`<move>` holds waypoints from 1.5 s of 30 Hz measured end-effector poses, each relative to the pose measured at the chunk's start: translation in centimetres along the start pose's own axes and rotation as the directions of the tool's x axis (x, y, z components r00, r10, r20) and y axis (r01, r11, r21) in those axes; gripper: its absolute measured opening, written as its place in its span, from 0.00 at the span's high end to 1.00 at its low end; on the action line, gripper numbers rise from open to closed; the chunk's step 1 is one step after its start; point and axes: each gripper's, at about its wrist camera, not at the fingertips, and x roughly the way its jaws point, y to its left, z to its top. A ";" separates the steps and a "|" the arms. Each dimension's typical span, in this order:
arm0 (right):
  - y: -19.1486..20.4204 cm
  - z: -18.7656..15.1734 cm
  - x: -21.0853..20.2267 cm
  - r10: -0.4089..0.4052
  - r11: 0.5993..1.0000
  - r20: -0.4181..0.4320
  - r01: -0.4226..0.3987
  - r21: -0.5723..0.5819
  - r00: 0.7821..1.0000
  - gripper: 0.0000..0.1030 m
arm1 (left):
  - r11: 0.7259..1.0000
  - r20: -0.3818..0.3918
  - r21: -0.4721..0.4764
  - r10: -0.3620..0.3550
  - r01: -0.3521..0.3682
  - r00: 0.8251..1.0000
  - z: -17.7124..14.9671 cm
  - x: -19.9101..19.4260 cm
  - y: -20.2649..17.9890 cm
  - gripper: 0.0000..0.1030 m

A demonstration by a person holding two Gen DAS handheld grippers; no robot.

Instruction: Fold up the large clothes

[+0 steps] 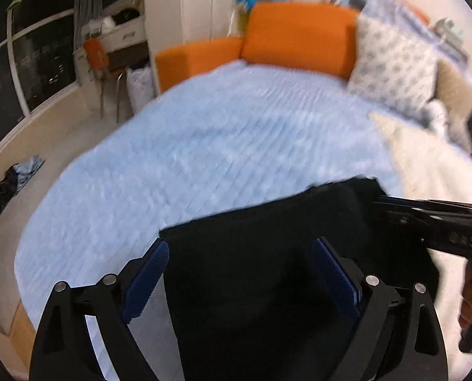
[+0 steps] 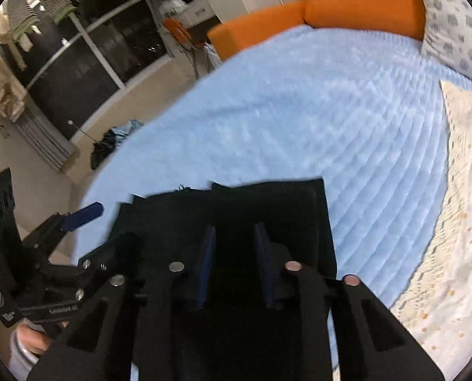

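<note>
Left wrist: black garment (image 1: 261, 273) between spread fingers (image 1: 148, 277)

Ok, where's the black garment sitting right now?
The black garment lies at the near edge of the light blue bedspread, directly under both grippers, with the cream blanket to its right.

the bed (image 1: 204, 146) is covered by a light blue quilted spread that reaches from the near edge to the orange cushions (image 1: 299, 35) at its far end. on the spread lie a black garment (image 1: 267, 254), folded flat at the near edge, a cream blanket (image 1: 426, 158) along the right side just beside the garment, and a patterned pillow (image 1: 394, 60) leaning at the far right corner next to the tall cushion. on the floor (image 2: 77, 165) left of the bed sits a small heap of dark and blue clothes (image 2: 112, 146).
</note>
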 end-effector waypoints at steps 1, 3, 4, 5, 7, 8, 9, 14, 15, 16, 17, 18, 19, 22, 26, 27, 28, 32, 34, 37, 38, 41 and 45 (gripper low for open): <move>-0.4 -0.2 0.9 -0.020 1.000 -0.002 0.020 -0.001 1.000 0.81 | 1.000 -0.016 -0.019 0.004 -0.005 1.000 -0.2 1.1 0.4 0.09; -1.6 -0.8 2.1 -0.034 0.999 -0.003 0.034 0.015 0.999 0.87 | 0.994 -0.045 -0.102 -0.043 0.039 0.998 -0.8 3.2 2.1 0.09; -2.0 -1.1 2.5 -0.052 0.999 0.004 0.052 0.008 0.999 0.88 | 0.990 -0.045 -0.131 -0.065 0.059 0.997 -1.0 3.5 2.8 0.08; -2.5 -1.3 2.8 -0.075 0.997 0.018 0.075 -0.010 0.997 0.89 | 0.986 -0.042 -0.149 -0.080 0.073 0.996 -1.2 3.8 3.3 0.07; -3.4 -1.8 3.4 -0.066 0.998 0.011 0.066 -0.005 0.998 0.89 | 0.986 -0.041 -0.145 -0.089 0.082 0.995 -1.5 4.4 3.6 0.06; -3.5 -1.9 3.4 -0.061 0.998 0.014 0.061 0.003 0.998 0.89 | 0.986 -0.042 -0.143 -0.090 0.084 0.995 -1.5 4.5 3.6 0.06; -3.4 -1.9 3.4 -0.073 0.997 0.015 0.073 -0.008 0.997 0.89 | 0.987 -0.043 -0.140 -0.083 0.076 0.996 -1.4 4.4 3.5 0.06; -0.6 -2.3 -0.2 -0.120 0.989 0.073 0.125 -0.079 0.990 0.78 | 0.996 0.017 -0.093 -0.004 0.005 1.000 -1.3 0.4 2.5 0.06; -0.2 -2.7 -1.2 -0.112 0.989 0.089 0.120 -0.088 0.990 0.71 | 0.996 0.044 -0.085 0.006 -0.003 0.999 -1.6 -1.2 2.3 0.06; 0.4 -3.4 -2.7 -0.104 0.988 0.116 0.115 -0.100 0.988 0.68 | 0.996 0.076 -0.087 0.004 0.003 0.997 -2.0 -2.7 2.3 0.06; 1.2 -4.3 -4.3 -0.100 0.986 0.143 0.118 -0.119 0.985 0.68 | 0.995 0.110 -0.097 -0.016 0.027 0.994 -2.8 -4.5 2.3 0.06; 1.8 -5.1 -5.2 -0.098 0.984 0.154 0.120 -0.136 0.983 0.68 | 0.994 0.123 -0.100 -0.019 0.032 0.992 -3.4 -5.6 2.2 0.06; 2.1 -5.7 -5.8 -0.096 0.982 0.160 0.119 -0.143 0.982 0.68 | 0.994 0.134 -0.105 -0.016 0.030 0.991 -4.4 -6.6 2.1 0.06; 2.6 -8.2 -6.4 -0.127 0.975 0.145 0.151 -0.164 0.981 0.68 | 0.989 0.119 -0.134 -0.041 0.057 0.992 -6.7 -7.2 2.1 0.06; 2.3 -11.1 -4.7 -0.232 0.954 0.108 0.248 -0.171 0.967 0.70 | 0.987 0.018 -0.152 -0.050 0.052 0.999 -9.7 -4.4 1.9 0.07; 2.2 -11.3 -4.4 -0.237 0.952 0.107 0.253 -0.174 0.966 0.70 | 0.983 0.006 -0.170 -0.064 0.064 0.998 -10.2 -3.7 2.1 0.07; 2.0 -11.4 -4.0 -0.239 0.953 0.103 0.254 -0.167 0.966 0.70 | 0.979 0.003 -0.189 -0.075 0.075 0.997 -10.4 -3.1 2.3 0.07; 1.8 -11.2 -3.1 -0.242 0.953 0.100 0.255 -0.161 0.965 0.70 | 0.979 -0.012 -0.192 -0.076 0.073 0.997 -9.9 -2.2 2.5 0.07; 2.1 -11.4 -3.6 -0.239 0.953 0.109 0.254 -0.163 0.965 0.69 | 0.986 -0.015 -0.161 -0.050 0.047 0.999 -9.5 -2.6 2.0 0.07; 2.8 -11.9 -5.6 -0.227 0.957 0.135 0.246 -0.156 0.965 0.40 | 0.989 0.008 -0.147 -0.031 0.032 0.999 -9.3 -4.5 1.7 0.07; 3.3 -12.4 -6.7 -0.218 0.958 0.150 0.241 -0.155 0.964 0.31 | 0.989 0.026 -0.143 -0.021 0.024 0.999 -9.4 -5.7 1.5 0.07; 5.1 -14.2 -9.7 -0.209 0.949 0.214 0.251 -0.190 0.954 0.16 | 0.989 0.076 -0.145 0.023 -0.011 0.997 -10.4 -9.2 1.1 0.03; 6.7 -17.1 -12.8 -0.187 0.940 0.268 0.251 -0.230 0.945 0.08 | 0.983 0.154 -0.185 0.034 -0.005 0.988 -12.8 -13.0 0.3 0.03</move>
